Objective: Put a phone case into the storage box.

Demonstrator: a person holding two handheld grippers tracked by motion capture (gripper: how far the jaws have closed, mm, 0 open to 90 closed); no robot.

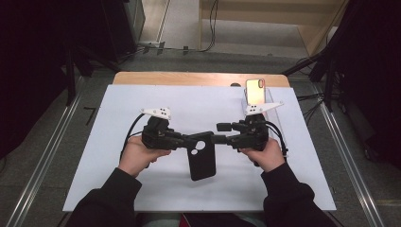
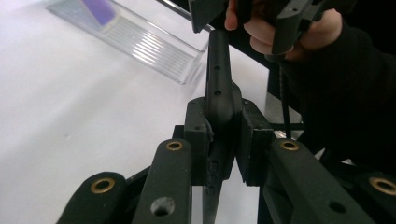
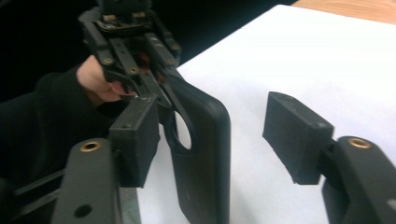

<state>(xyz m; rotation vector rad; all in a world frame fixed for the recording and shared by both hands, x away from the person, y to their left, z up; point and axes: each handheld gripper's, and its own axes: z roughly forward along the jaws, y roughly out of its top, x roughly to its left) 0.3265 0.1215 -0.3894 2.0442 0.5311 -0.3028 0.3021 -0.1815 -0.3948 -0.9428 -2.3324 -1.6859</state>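
The left gripper (image 2: 219, 135) has its jaws clamped on the unmarked black phone case (image 3: 201, 154), which stands between the right gripper's (image 3: 219, 140) parted jaws.

- The white table (image 1: 283, 179) is bright, but the room around the table is very dark.
- Light shines off the gold phone (image 1: 255, 91) at the table's far edge.
- The gripper views look soft and blurry up close.
- Shadows on the table are faint.

Phone case (image 3: 201, 154) bottom beyond the right gripper view's edge
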